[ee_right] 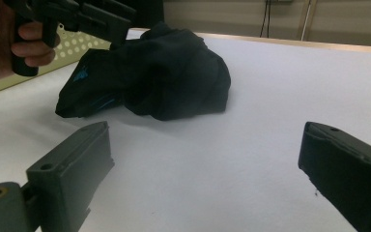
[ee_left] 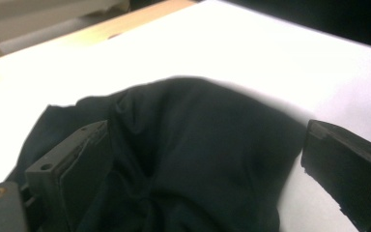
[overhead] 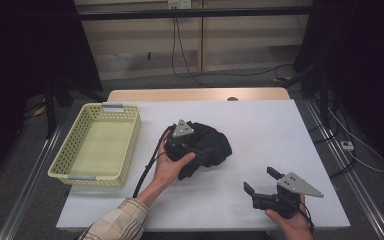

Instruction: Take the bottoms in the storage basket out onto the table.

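Straddling the black cloth [ee_left: 193, 154], the left gripper [ee_left: 207, 159] gapes wide beside a yellow basket [overhead: 97, 145].

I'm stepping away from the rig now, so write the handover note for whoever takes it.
Left gripper: open, its fingers astride the crumpled black garment, not yet closed on it.
Right gripper: open, holding nothing, low over the white tabletop near the front right, apart from the garment.
Yellow perforated basket: at the table's left, nothing in it.
Done: the left gripper has reached the garment.
Left: probably grip the garment and lift it; the basket looks like the likely destination.
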The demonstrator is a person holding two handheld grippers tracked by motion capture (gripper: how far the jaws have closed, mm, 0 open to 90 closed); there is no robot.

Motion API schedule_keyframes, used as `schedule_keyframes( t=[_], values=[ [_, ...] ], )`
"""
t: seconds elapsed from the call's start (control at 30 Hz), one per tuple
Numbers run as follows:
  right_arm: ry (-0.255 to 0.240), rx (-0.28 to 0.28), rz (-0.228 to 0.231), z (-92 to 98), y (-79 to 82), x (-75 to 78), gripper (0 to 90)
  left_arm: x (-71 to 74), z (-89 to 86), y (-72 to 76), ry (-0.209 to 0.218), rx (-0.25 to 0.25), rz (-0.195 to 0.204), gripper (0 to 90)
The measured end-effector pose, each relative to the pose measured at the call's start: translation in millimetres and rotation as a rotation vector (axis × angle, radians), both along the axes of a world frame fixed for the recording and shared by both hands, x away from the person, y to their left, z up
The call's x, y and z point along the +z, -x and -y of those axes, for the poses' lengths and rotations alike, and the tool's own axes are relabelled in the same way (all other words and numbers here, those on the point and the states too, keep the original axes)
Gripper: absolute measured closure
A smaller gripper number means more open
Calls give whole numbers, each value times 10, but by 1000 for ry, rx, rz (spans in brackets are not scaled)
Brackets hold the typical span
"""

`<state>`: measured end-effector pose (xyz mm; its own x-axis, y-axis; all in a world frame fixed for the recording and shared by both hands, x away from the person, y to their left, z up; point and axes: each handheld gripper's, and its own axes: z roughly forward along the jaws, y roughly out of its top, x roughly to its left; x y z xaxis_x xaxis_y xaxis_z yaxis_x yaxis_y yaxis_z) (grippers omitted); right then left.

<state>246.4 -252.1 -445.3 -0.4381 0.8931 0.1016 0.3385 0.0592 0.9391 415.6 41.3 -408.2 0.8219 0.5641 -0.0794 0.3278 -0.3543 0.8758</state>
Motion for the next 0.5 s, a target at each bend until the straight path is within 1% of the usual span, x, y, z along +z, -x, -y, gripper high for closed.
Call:
schedule_keyframes(
  t=[0.03,0.07,0.1,0.17,0.43,0.5],
  values=[
    [0,-1,-1,0,5,1,47,18,-12,4,14,-2,5,43],
    [3,0,2,5,8,3,47,36,-27,8,16,-5,15,43],
    [2,-3,4,9,9,4,47,46,-32,15,30,1,11,42],
    [0,-6,4,17,8,3,47,65,-46,17,34,0,20,42],
    [3,1,1,14,7,2,47,115,-72,44,4,39,48,44],
    [1,0,4,12,6,4,47,134,-84,54,6,46,57,45]
  ],
)
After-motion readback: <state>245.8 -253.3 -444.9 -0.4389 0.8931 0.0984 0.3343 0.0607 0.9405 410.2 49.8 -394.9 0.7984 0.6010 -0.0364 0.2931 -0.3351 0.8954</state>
